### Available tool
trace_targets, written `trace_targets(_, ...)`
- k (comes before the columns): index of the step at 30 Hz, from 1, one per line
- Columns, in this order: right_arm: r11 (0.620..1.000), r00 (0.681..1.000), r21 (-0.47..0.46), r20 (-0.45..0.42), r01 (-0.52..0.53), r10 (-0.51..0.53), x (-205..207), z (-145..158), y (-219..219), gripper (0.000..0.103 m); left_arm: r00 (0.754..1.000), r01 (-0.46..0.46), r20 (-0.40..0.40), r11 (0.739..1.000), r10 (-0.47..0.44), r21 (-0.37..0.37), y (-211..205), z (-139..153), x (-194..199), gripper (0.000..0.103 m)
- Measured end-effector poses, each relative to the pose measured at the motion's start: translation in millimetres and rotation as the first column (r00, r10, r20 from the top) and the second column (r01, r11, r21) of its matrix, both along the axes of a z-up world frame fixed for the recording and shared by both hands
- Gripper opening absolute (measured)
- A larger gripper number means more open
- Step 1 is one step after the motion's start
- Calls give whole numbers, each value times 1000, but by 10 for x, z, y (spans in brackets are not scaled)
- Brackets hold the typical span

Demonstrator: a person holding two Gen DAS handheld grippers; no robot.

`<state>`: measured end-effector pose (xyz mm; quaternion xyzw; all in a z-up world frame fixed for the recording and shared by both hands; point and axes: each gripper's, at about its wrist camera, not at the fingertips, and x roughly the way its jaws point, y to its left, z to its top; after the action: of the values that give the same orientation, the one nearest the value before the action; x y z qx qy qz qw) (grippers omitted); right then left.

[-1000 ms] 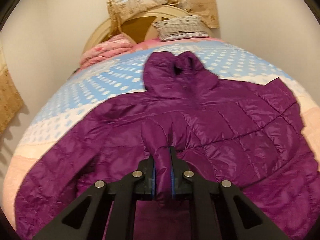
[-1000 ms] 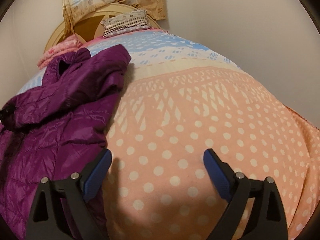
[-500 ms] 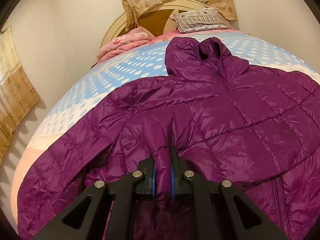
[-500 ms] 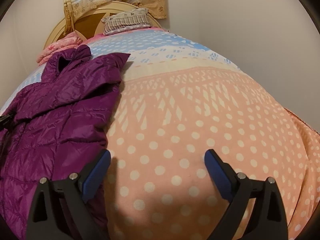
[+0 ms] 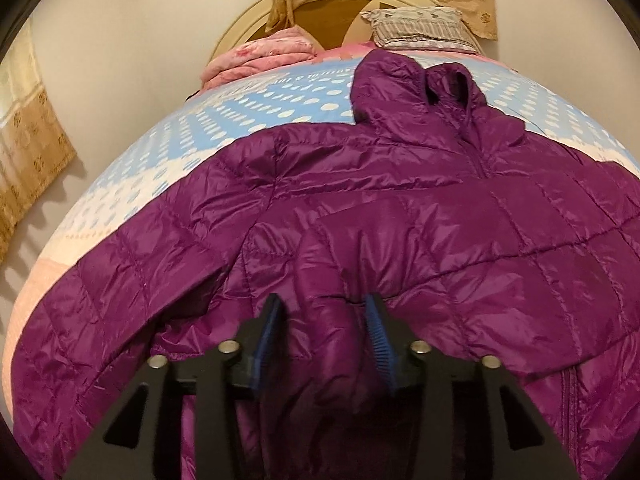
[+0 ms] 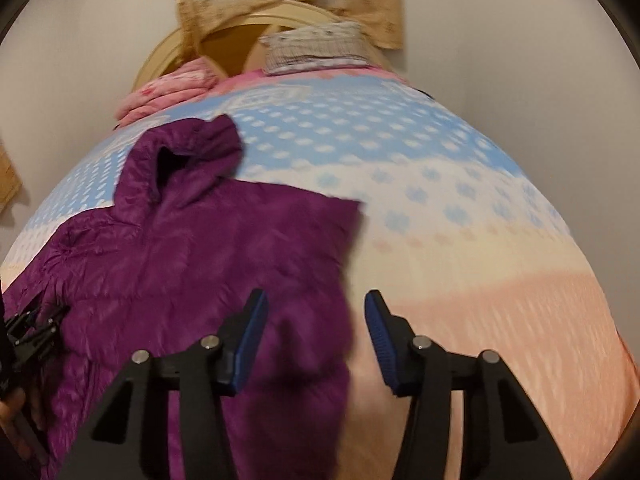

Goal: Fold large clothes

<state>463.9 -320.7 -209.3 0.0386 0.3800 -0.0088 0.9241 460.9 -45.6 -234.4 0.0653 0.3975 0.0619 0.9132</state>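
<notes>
- We see a purple puffer jacket (image 5: 400, 220) spread across the near part of the bed (image 6: 460, 220) — it fills most of the left wrist view, and a fold of it bulges up between the parted fingers of the left gripper (image 5: 324, 320).
- In the right wrist view, the bedspread to the right of the jacket lies bare out to the bed's right edge.
- The right gripper (image 6: 316, 316) hangs with its fingers apart over the jacket's right edge.
- At the far end a folded pink blanket (image 5: 260, 58) and a striped pillow (image 5: 420, 28) lie against the headboard (image 6: 240, 36).
- Walls close in on both sides — a curtain (image 5: 24, 160) hangs at far left.
</notes>
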Motion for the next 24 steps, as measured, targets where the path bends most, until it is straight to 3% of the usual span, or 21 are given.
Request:
trace_targets(6, 1000, 995, 29, -104, 5, -2, 114, -542, 3, 49, 999, -40, 10, 999, 40, -33, 96, -34, -11, 66)
trace_targets(10, 999, 998, 34, -65, 10, -8, 33, -575, -8, 49, 997, -74, 7, 997, 74, -23, 123, -48, -20, 80)
trace_targets(18, 1000, 998, 13, -56, 16, -15, 54, -556, 13, 49, 997, -80, -8, 992, 79, -94, 242, -70, -14, 84)
trace_targets(20, 999, 998, 21, -64, 25, -23, 75, -559, -9, 49, 996, -94, -16, 991, 93, -94, 254, -78, 1, 90)
trace_targets(24, 999, 997, -35, -72, 24, -27, 94, -547, 65, 51, 995, -99, -15, 991, 98, -90, 252, -72, -9, 91)
